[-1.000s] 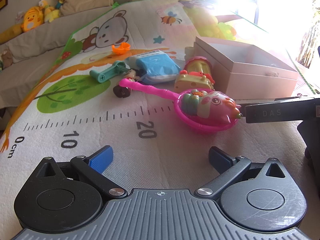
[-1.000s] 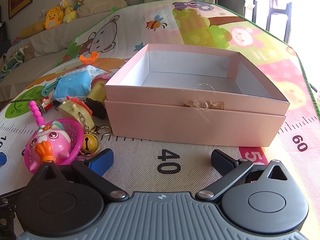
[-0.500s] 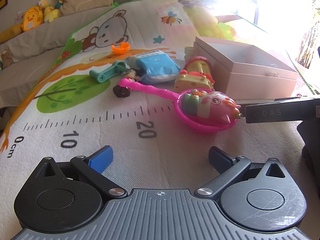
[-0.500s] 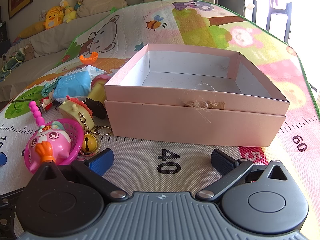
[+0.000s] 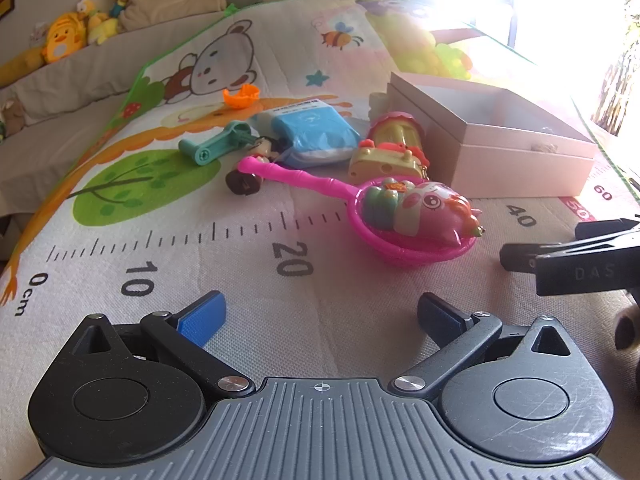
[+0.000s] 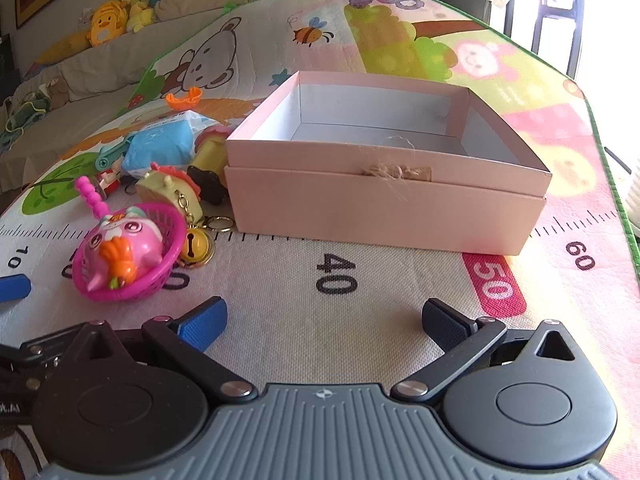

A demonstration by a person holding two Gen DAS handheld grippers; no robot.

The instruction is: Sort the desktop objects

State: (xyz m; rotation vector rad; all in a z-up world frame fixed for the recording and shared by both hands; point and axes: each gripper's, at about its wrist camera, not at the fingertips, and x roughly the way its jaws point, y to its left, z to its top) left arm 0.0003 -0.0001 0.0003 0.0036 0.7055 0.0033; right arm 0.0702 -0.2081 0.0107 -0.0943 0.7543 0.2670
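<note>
Ahead of our left gripper [image 5: 320,316]: jaws apart, empty; pink net [image 5: 412,246] with fish toy [image 5: 424,210] on mat [image 5: 160,272].
Before our right gripper [image 6: 324,318]: jaws apart, empty; box [image 6: 384,204] near, net [image 6: 168,276] left.

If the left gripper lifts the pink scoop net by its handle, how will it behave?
The pink scoop net looks like thin, light plastic. The pink fish toy sits loose in its basket, so the head end would probably sag and the toy could roll out. The narrow, ridged handle may twist between the fingers.
</note>
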